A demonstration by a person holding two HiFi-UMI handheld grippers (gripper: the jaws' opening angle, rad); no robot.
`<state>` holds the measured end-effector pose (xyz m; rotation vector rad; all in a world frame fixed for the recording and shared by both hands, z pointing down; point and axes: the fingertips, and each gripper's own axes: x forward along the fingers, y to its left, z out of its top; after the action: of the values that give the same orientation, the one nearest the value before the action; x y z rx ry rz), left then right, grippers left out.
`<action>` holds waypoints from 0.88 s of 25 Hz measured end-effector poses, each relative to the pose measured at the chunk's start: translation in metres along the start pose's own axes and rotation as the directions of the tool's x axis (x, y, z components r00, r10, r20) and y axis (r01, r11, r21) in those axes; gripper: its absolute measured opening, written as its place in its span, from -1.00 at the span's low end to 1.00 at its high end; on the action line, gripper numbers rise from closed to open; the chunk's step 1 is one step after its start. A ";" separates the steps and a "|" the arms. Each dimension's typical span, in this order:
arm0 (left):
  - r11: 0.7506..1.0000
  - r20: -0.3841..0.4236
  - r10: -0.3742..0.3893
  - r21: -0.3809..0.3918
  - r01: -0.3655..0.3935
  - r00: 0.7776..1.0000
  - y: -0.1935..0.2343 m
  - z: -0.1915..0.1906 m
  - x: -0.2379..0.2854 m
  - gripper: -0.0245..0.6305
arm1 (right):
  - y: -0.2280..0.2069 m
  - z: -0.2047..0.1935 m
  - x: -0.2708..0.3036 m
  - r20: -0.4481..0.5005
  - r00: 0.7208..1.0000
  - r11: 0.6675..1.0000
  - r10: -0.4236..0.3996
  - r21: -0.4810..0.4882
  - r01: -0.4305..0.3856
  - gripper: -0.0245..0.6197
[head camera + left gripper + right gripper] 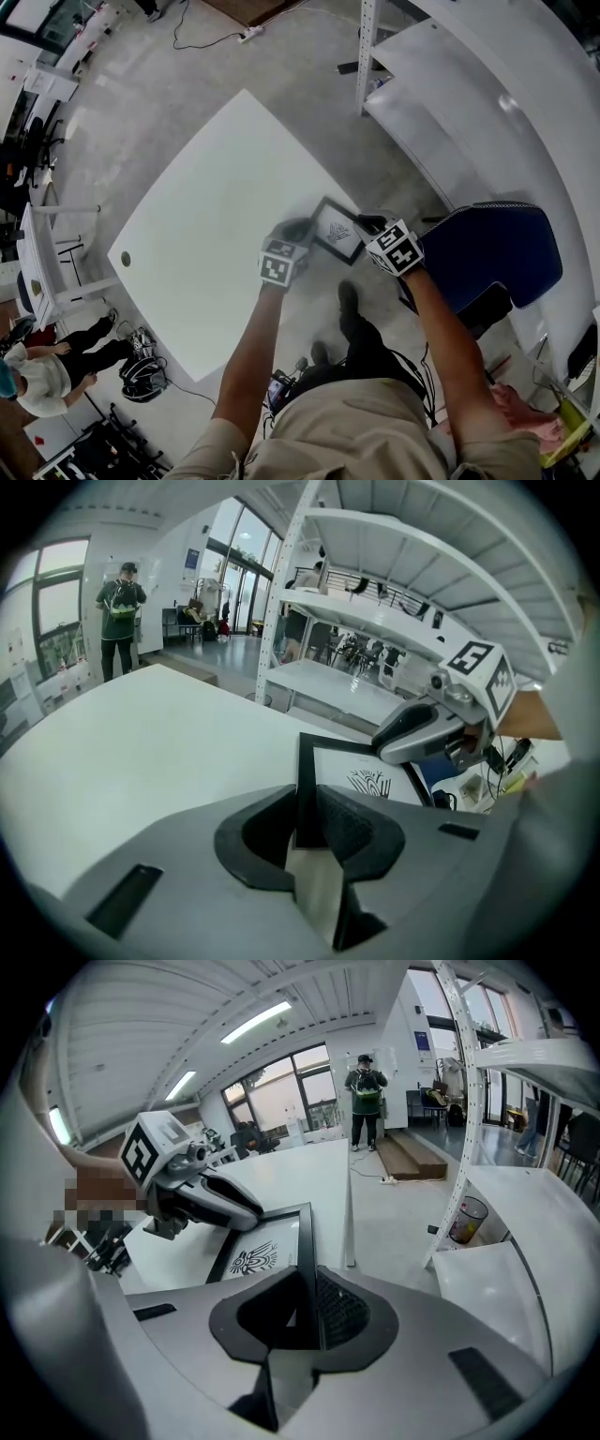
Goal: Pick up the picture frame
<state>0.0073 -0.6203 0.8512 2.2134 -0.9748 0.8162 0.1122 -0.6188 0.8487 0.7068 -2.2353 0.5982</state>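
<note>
The picture frame [336, 231], black-rimmed with a dark line drawing on white, sits at the near corner of the white table [206, 225]. My left gripper [302, 228] takes its left edge and my right gripper [367, 223] its right edge. In the left gripper view the black rim of the frame [366, 771] runs between the jaws of the left gripper [305, 803], whose pads press on it. The right gripper view shows the right gripper [307, 1288] shut on the opposite rim of the frame [262, 1251]. Whether the frame rests on the table I cannot tell.
A blue chair [487, 253] stands close on the right. White shelving [469, 84] rises beyond it, with a bin [466, 1220] at its foot. A person with a backpack [120, 611] stands past the table's far end. Another person [47, 366] sits at the lower left.
</note>
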 end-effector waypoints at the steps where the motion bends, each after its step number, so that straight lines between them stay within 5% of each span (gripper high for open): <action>1: 1.000 0.001 0.006 0.000 -0.006 1.000 0.000 -0.001 -0.002 -0.70 | 0.002 -0.001 -0.001 -0.002 1.000 1.000 -0.003 -0.013 0.002 -0.70; 13: 0.996 0.094 0.069 0.056 -0.075 0.993 -0.010 0.007 -0.043 -0.70 | 0.031 0.018 -0.023 0.083 0.995 0.994 -0.048 -0.093 0.056 -0.71; 22: 0.978 0.280 0.132 0.117 -0.170 0.951 -0.018 0.047 -0.126 -0.70 | 0.075 0.086 -0.078 0.262 0.954 0.949 -0.148 -0.233 0.212 -0.71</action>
<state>-0.0333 -0.5893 0.7255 2.4400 -1.2663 0.6765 0.0700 -0.5900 0.7201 0.8748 -2.3771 0.1290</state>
